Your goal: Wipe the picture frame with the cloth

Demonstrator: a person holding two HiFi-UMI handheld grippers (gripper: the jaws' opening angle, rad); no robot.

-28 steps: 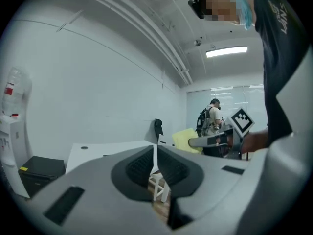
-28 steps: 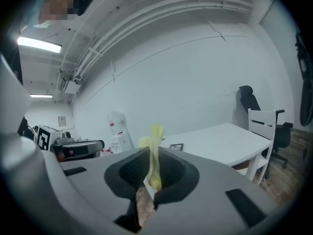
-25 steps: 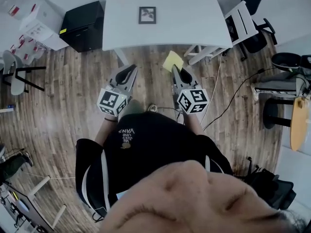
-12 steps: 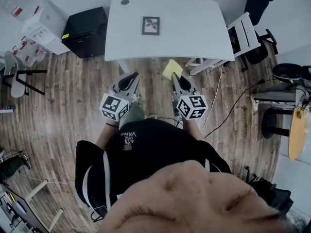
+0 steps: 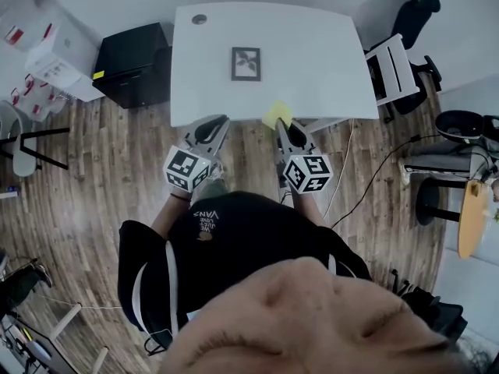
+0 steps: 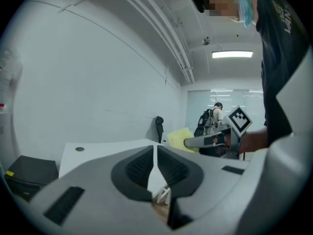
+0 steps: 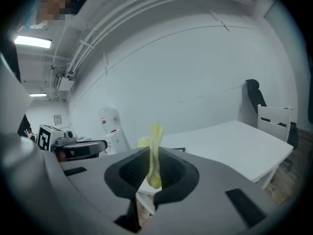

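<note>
A small dark picture frame (image 5: 245, 63) lies flat near the middle of the white table (image 5: 312, 61). My right gripper (image 5: 281, 123) is shut on a yellow cloth (image 5: 277, 115), held at the table's near edge, well short of the frame. In the right gripper view the cloth (image 7: 154, 153) stands pinched between the jaws, and the frame (image 7: 177, 150) shows as a thin dark strip just beyond. My left gripper (image 5: 217, 121) hovers at the table's near edge, jaws shut and empty (image 6: 155, 151). From the left gripper view I see the cloth (image 6: 182, 137) and the right gripper (image 6: 188, 142).
A black cabinet (image 5: 132, 62) stands left of the table, with white boxes (image 5: 43, 61) further left. A white chair (image 5: 396, 68) and a black office chair (image 5: 417, 14) sit at the table's right. Cables (image 5: 366, 166) run over the wood floor. A person with a backpack (image 6: 211, 117) stands far off.
I have moved closer to the table; both grippers advanced from over the floor to the table's near edge. The right gripper still holds the cloth.
</note>
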